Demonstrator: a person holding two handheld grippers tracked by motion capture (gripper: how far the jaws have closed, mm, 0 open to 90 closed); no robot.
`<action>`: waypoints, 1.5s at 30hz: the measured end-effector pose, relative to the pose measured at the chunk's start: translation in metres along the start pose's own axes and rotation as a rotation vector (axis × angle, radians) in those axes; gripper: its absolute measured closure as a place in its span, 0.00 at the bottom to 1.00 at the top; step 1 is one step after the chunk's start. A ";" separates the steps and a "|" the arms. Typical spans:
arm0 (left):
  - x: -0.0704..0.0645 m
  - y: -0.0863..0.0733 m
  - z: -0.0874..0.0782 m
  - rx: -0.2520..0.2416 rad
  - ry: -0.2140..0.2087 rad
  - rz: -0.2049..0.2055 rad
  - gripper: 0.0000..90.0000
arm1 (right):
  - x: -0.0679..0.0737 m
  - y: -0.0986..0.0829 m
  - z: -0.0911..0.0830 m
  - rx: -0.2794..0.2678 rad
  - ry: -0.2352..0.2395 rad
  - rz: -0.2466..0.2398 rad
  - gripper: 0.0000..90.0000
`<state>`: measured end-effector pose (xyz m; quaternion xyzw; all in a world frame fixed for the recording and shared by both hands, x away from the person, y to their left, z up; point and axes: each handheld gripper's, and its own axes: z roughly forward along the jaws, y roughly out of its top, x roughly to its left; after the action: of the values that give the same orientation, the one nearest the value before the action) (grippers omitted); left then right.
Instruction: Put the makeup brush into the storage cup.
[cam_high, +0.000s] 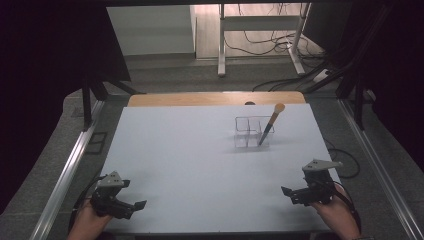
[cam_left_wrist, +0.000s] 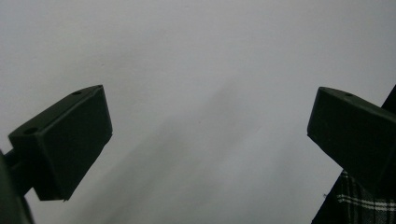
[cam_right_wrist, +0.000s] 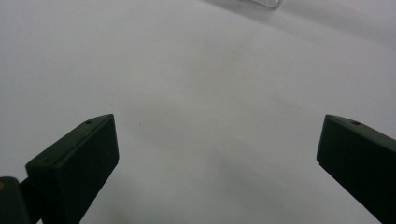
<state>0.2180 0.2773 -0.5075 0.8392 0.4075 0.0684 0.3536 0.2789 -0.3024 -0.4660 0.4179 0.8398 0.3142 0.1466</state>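
A clear plastic organiser (cam_high: 252, 132) with compartments stands on the white table top (cam_high: 200, 165), right of centre and towards the back. A brush (cam_high: 271, 123) with a black handle and tan tip leans in its right compartment, tip up to the right. My left gripper (cam_high: 135, 206) rests at the front left corner, held by a hand, open with nothing between its jaws (cam_left_wrist: 205, 140). At the front right, my right gripper (cam_high: 287, 194) is also open and empty (cam_right_wrist: 217, 158). A corner of the organiser (cam_right_wrist: 261, 3) peeks in at the top of the right gripper view.
A wooden strip (cam_high: 215, 98) runs along the table's far edge. Metal rails (cam_high: 65, 175) flank both sides. Beyond the table stand a white desk frame (cam_high: 260, 30) and loose cables (cam_high: 280, 45) on the floor. Plaid fabric (cam_left_wrist: 359, 200) shows at the lower right of the left gripper view.
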 end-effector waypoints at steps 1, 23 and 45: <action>0.000 0.000 0.000 0.000 0.000 0.000 0.00 | 0.000 -0.001 0.000 -0.003 0.000 0.001 0.00; 0.000 0.000 0.001 0.004 -0.002 0.002 0.01 | -0.008 -0.016 -0.012 0.005 -0.030 0.031 0.00; 0.000 0.000 0.001 0.007 -0.001 0.003 0.01 | -0.011 -0.032 -0.018 0.041 -0.054 0.047 0.00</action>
<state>0.2187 0.2766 -0.5081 0.8411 0.4061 0.0671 0.3509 0.2570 -0.3327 -0.4732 0.4488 0.8317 0.2887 0.1534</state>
